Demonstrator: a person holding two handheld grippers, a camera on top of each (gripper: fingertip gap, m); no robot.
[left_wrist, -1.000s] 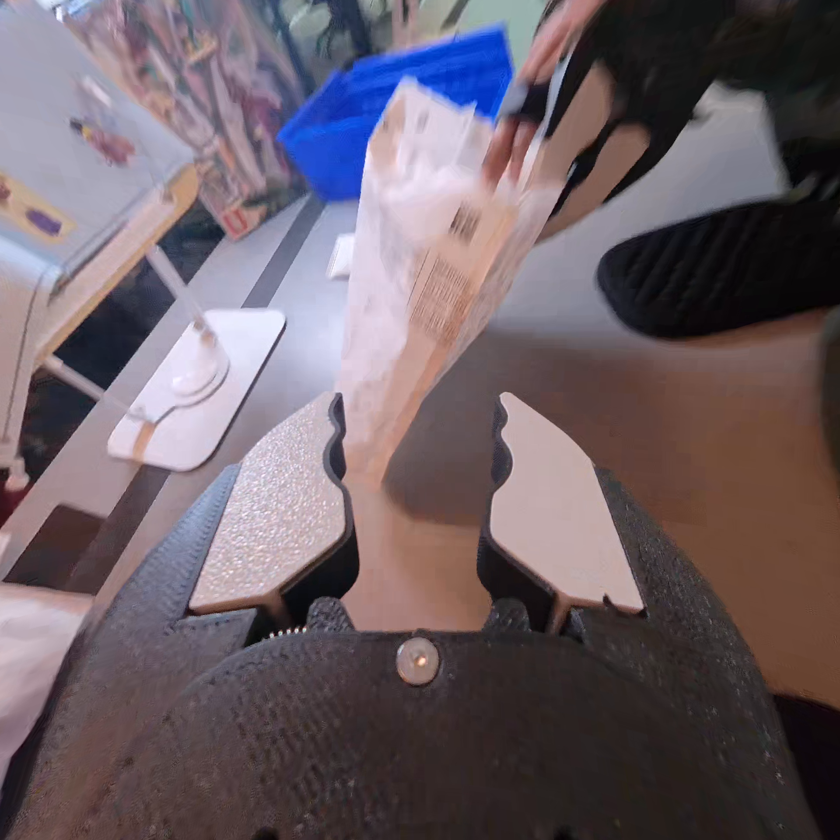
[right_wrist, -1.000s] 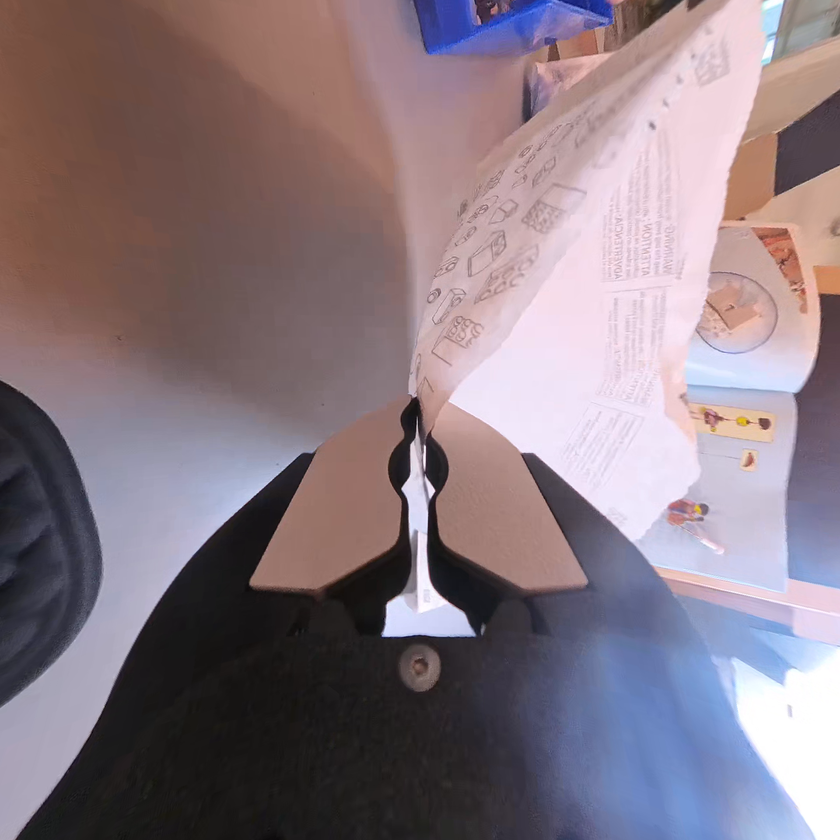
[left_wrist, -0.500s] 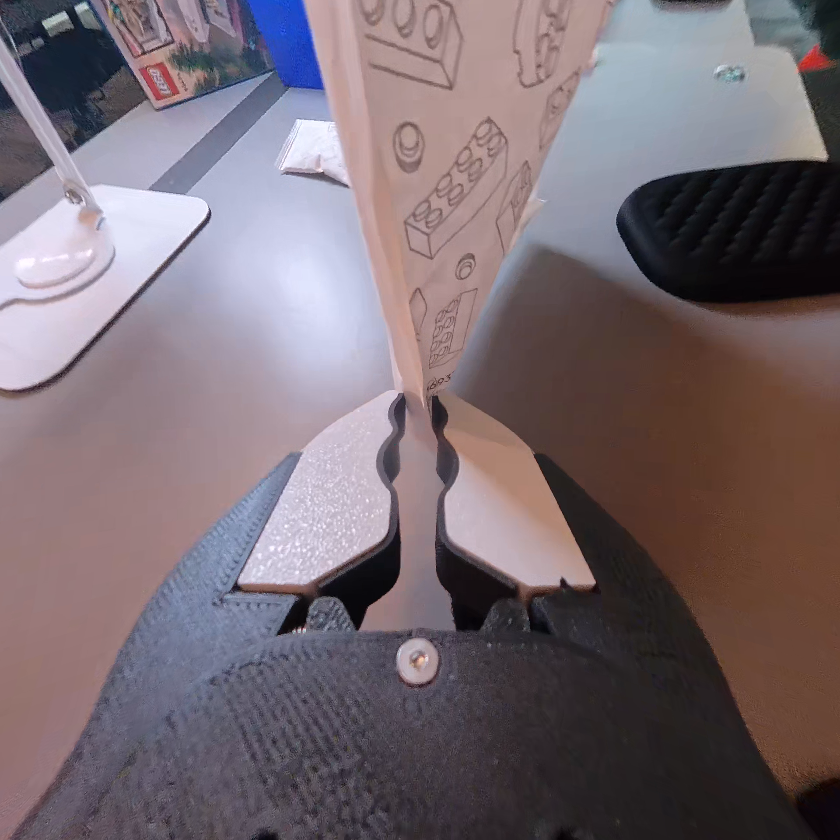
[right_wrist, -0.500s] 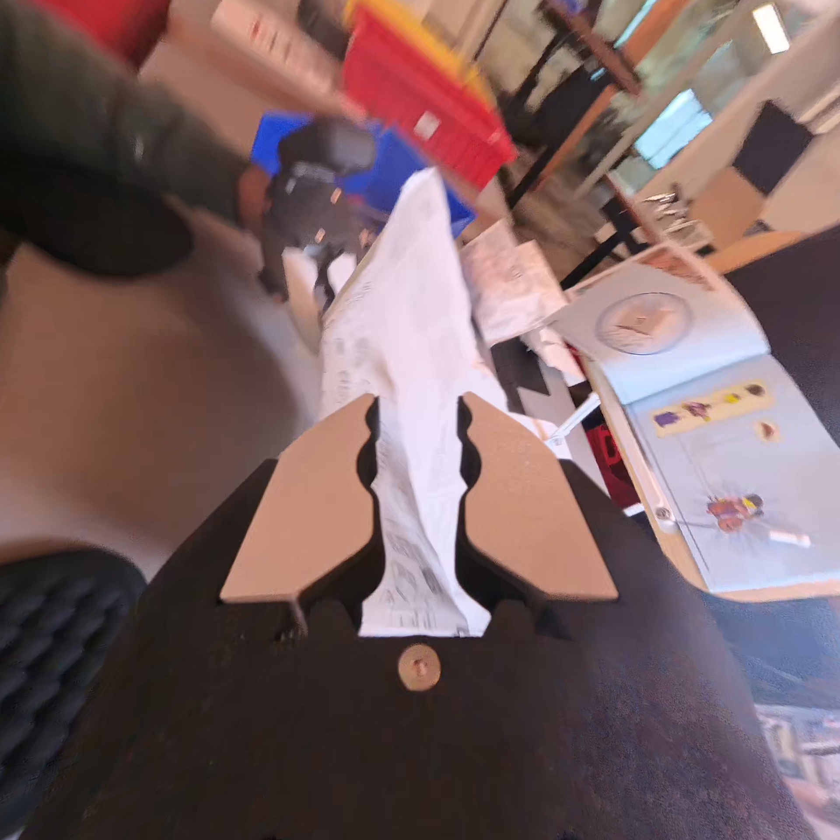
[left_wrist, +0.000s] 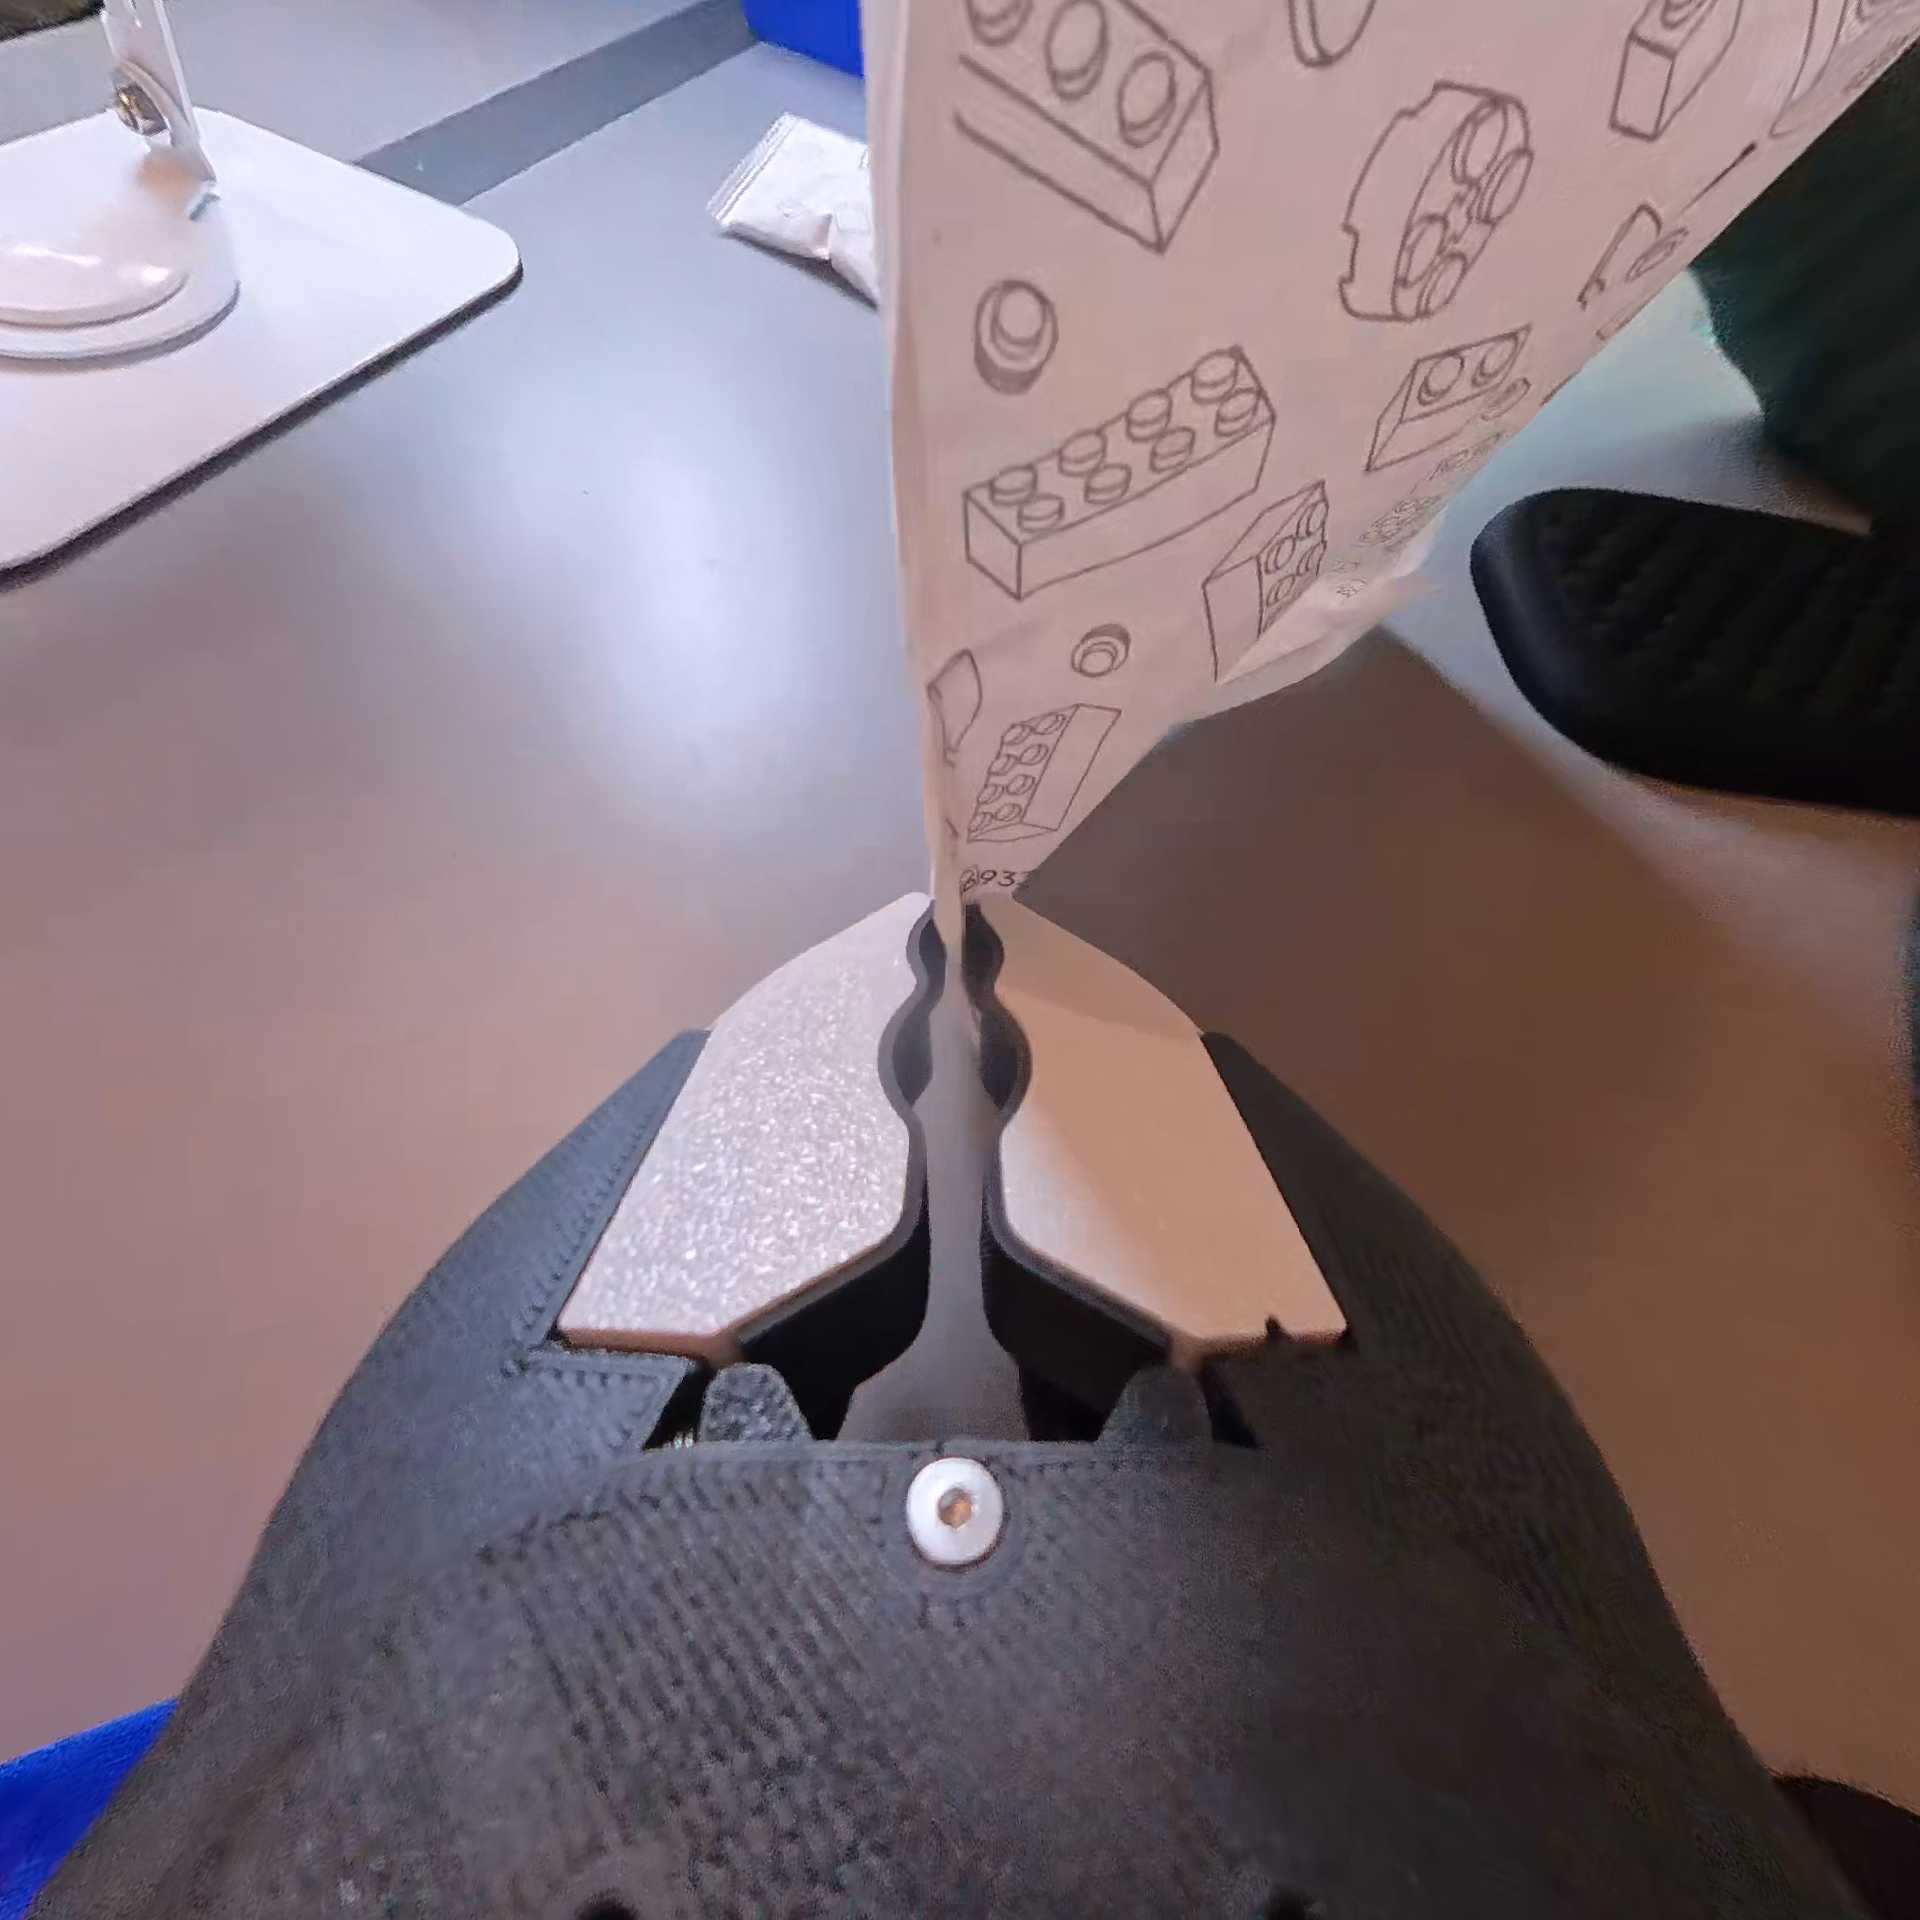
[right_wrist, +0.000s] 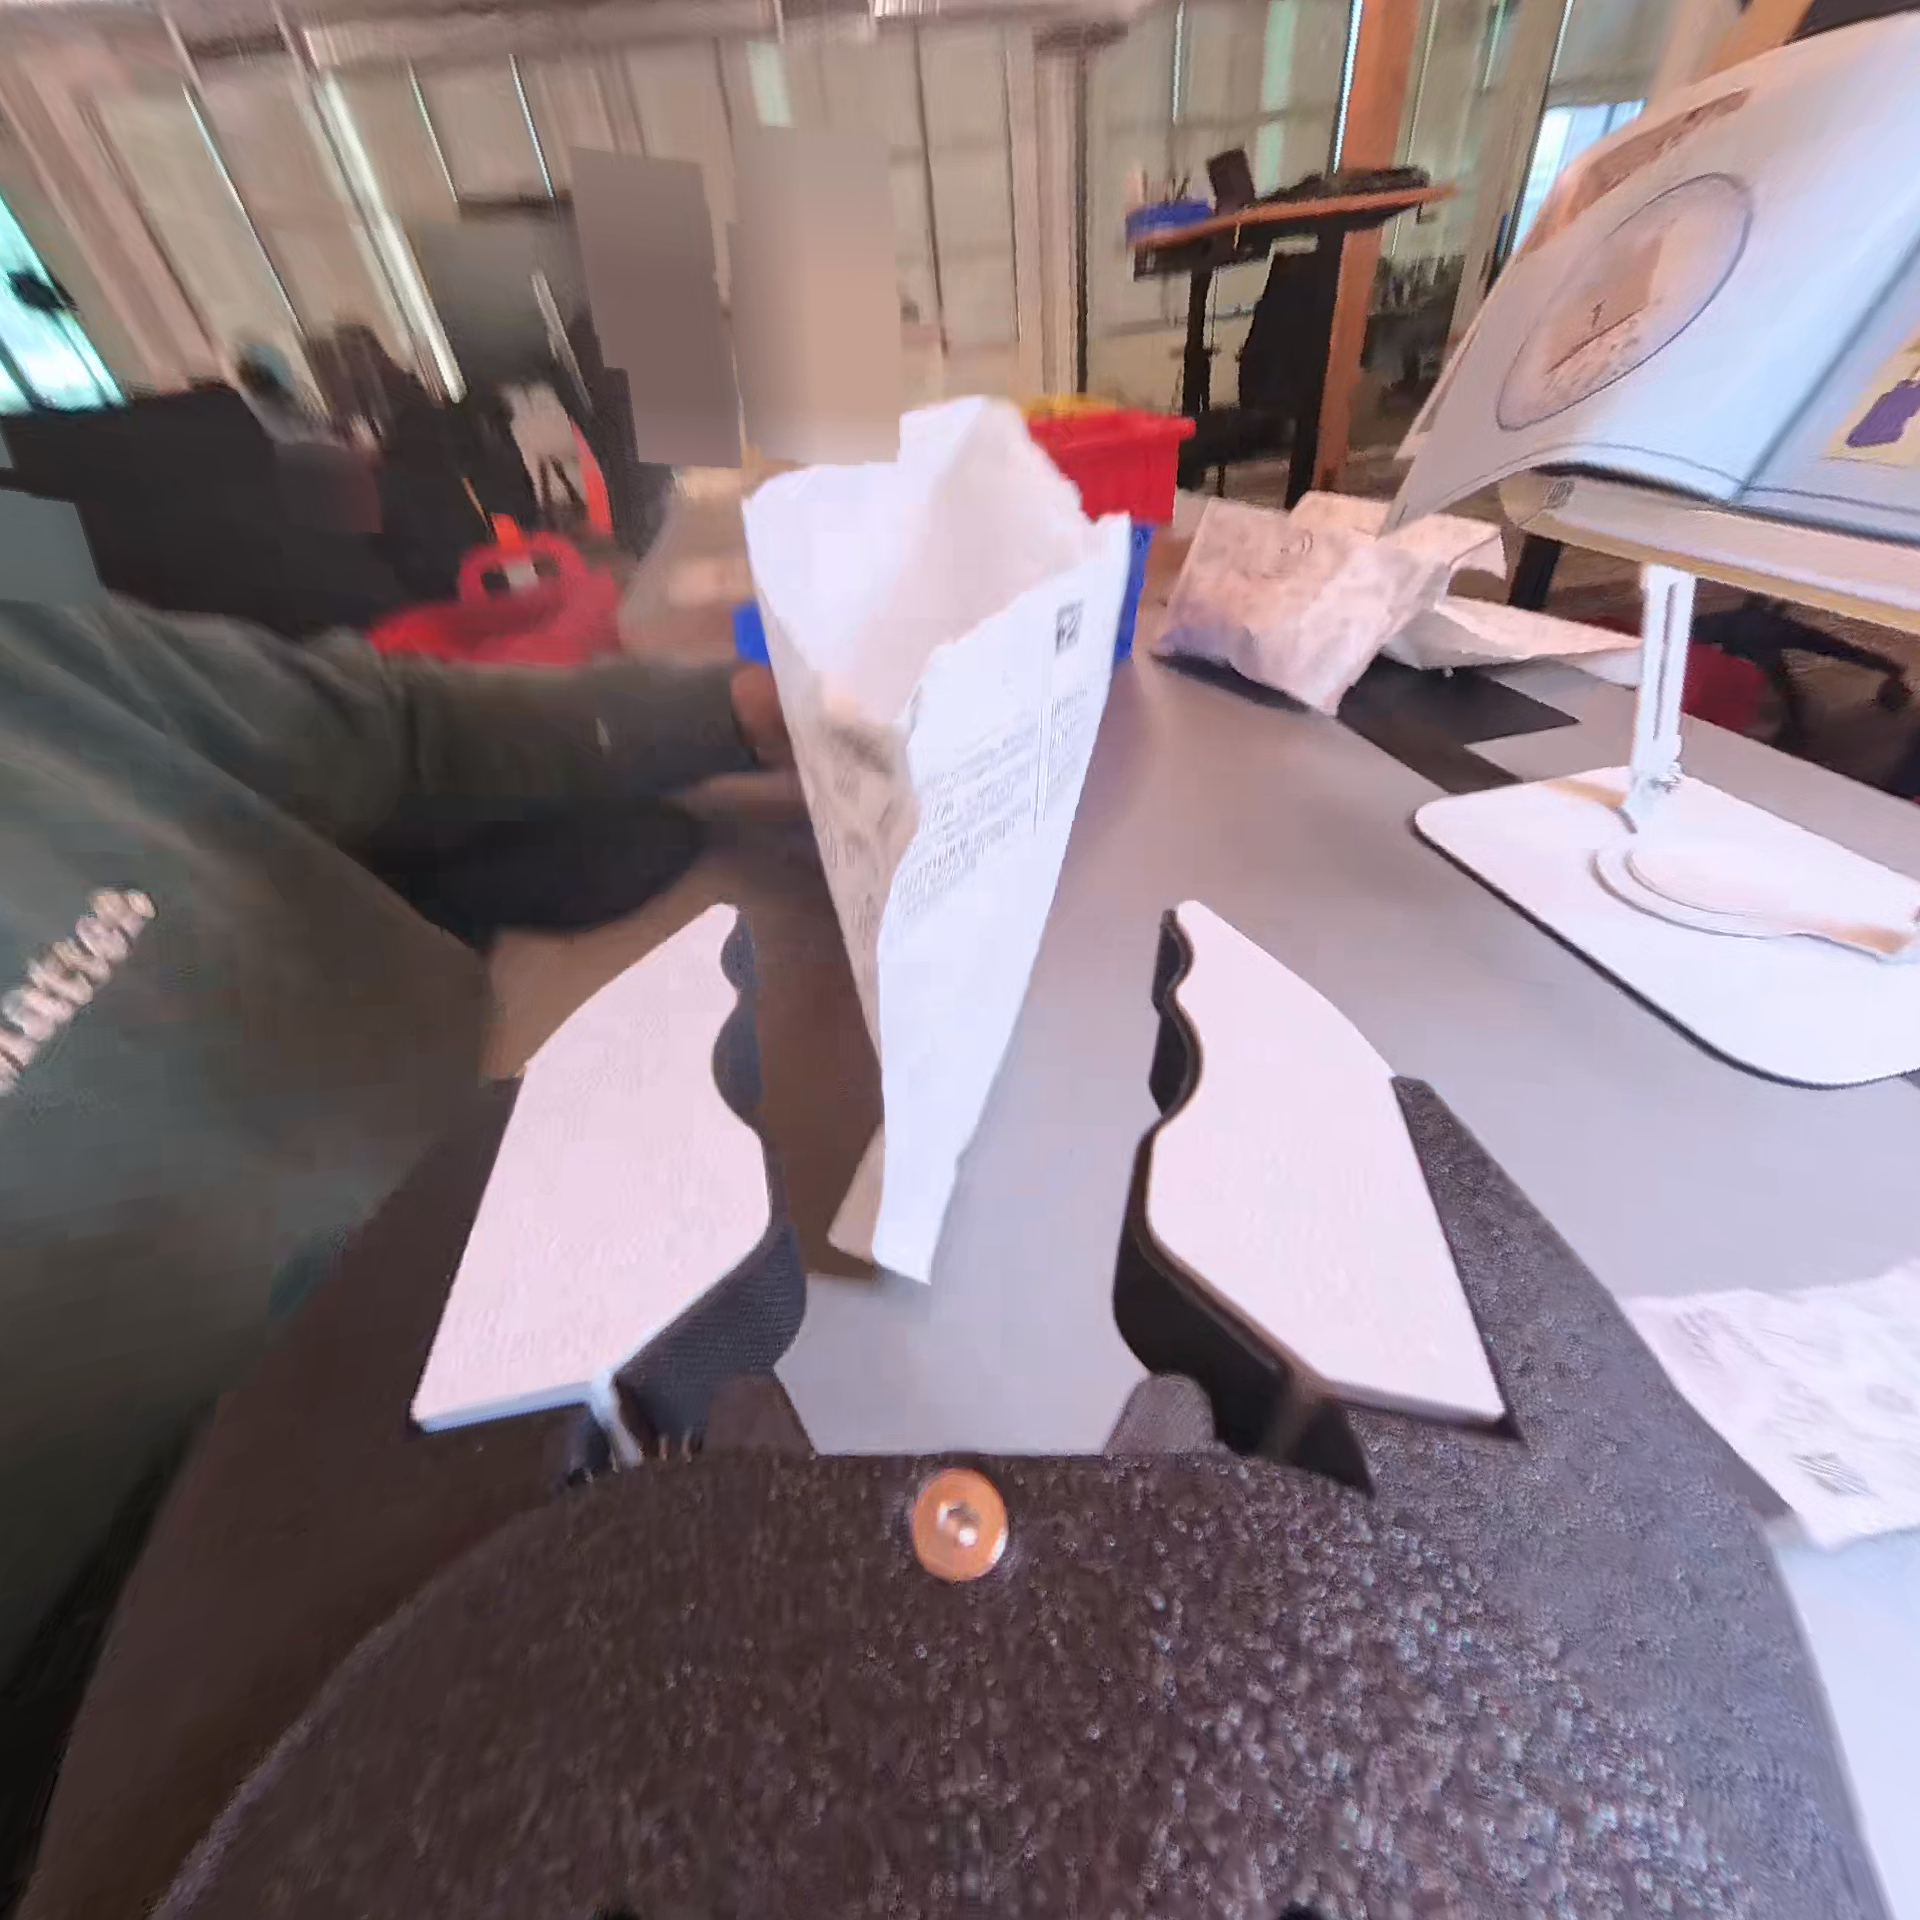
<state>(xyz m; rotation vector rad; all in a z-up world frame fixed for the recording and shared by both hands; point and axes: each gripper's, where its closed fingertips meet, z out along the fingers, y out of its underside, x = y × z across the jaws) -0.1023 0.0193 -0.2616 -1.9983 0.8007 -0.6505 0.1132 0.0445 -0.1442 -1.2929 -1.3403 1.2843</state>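
Left wrist view: left gripper (left_wrist: 961, 914) level, clamped on paper bag (left_wrist: 1195, 364) corner; right gripper (right_wrist: 956, 935) wide, empty.

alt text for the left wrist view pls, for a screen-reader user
The left gripper is shut on the bottom corner of a white paper bag printed with line drawings of toy bricks, which rises above a grey table. A white stand base sits at upper left, a small white packet farther back, and a black textured pad at right.
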